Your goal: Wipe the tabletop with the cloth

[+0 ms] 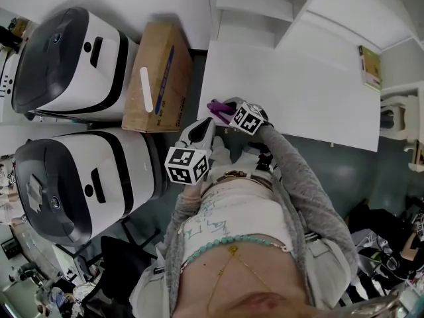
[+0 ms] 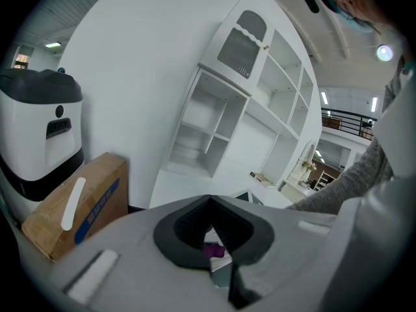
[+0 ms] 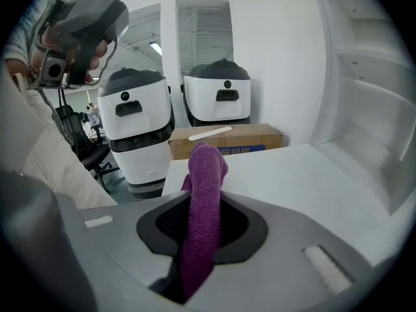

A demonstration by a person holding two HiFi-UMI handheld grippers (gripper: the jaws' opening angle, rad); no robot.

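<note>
A: Right gripper [image 3: 207, 199] state?

B: Clenched on the cloth [image 3: 207, 174]. The purple cloth runs up between the jaws, and its free end sticks out past the tips.

A: Where's that relative to the table [image 3: 299, 181]?

B: The tabletop lies ahead of the right gripper and below it. In the head view the right gripper [image 1: 228, 113] and the cloth [image 1: 218, 107] sit at the table's [image 1: 291, 91] near left corner. Can't tell whether the cloth touches the surface.

A: Left gripper [image 2: 208, 203]?

B: Jaw tips are together with nothing gripped. A bit of purple shows through the recess behind the tips, ahead of the gripper. In the head view the left gripper [image 1: 199, 134] is just beside the right one, closer to the person and off the table edge.

A: Anything else around?

B: A box [image 3: 227, 138] sits ahead of the right gripper, past the table's far edge, with two white machines [image 3: 175, 116] behind it. Ahead of the left gripper there's a white shelf [image 2: 221, 129], and the box [image 2: 81, 203] is to its left.
</note>
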